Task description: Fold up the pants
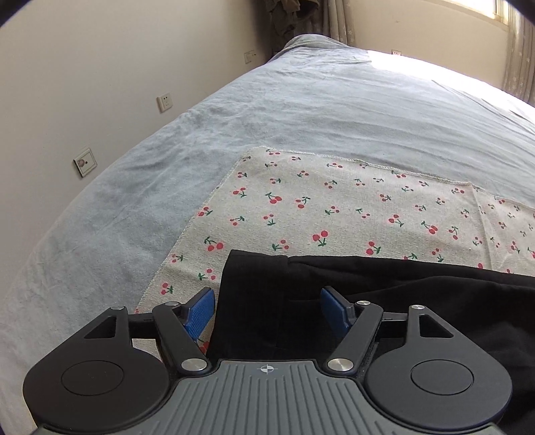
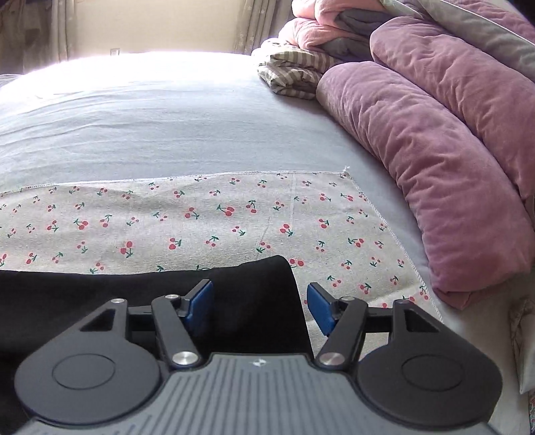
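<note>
The black pants [image 1: 334, 301] lie flat on a cherry-print cloth [image 1: 301, 207] that is spread over the grey-blue bedsheet [image 1: 234, 110], stretched sideways along the near edge of the cloth. The left gripper [image 1: 267, 308] hangs over the left end of the pants with its blue pads [image 1: 200, 309] spread wide; one pad sits off the fabric's edge over the cherry cloth, the other above the black fabric, and nothing is pinched between them. The right gripper [image 2: 259, 306] is just as slack, its fingers parted across the right end of the pants [image 2: 167, 301], one pad above the cloth and one above the black fabric. Whether the pads actually touch the fabric is hard to judge from this low angle.

Off to the right, a rolled purple quilt [image 2: 434, 160] lies along the edge of the cherry cloth [image 2: 200, 217], with a striped folded fabric [image 2: 294, 73] and pink bedding [image 2: 321, 30] piled behind it. Wall sockets [image 1: 164, 102] dot the pale wall on the left.
</note>
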